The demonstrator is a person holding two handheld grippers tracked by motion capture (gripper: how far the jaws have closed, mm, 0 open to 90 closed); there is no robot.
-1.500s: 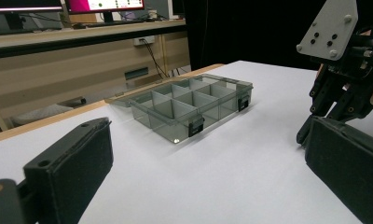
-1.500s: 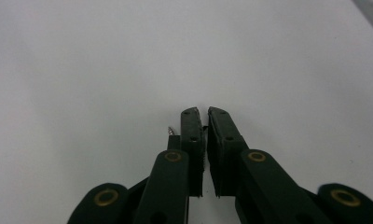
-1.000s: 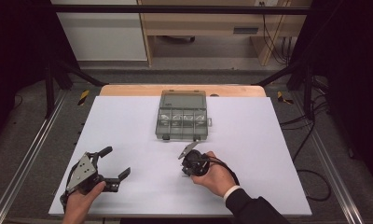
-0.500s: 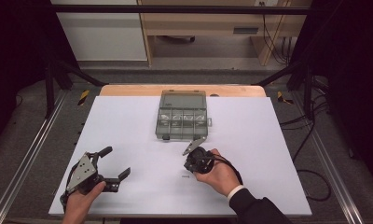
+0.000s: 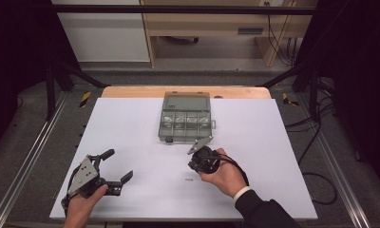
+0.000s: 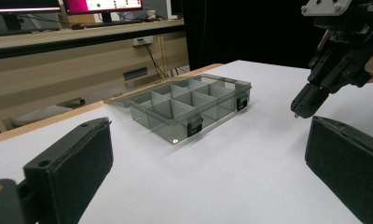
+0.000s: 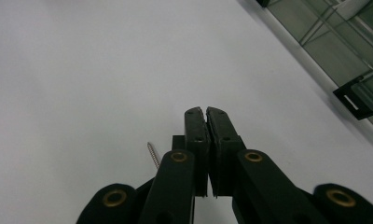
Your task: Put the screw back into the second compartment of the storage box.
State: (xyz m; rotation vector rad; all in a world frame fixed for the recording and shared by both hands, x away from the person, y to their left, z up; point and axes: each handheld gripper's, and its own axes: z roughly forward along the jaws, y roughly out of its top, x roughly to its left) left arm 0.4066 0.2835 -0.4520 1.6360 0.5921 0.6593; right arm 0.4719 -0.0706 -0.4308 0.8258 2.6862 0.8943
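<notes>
The right tongs (image 5: 194, 148), pinched shut with something tiny at their tip, hang just below the compartment box (image 5: 186, 121) at the frame's centre. A screw (image 7: 153, 155) lies on the white surface (image 5: 131, 123) beside them. The left tongs (image 5: 116, 165) rest wide open at lower left. This looks like sorting small parts; next calls for carrying the tip over 1 compartment and opening.

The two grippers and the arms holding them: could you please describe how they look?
Both grippers are black. The left gripper carries a grey three-cornered plate on top and has broad, flat black pads. The right gripper has narrow jaws on linkages with brass-coloured pivots; a black cable loops from it. The right arm wears a dark sleeve with a white cuff.
</notes>
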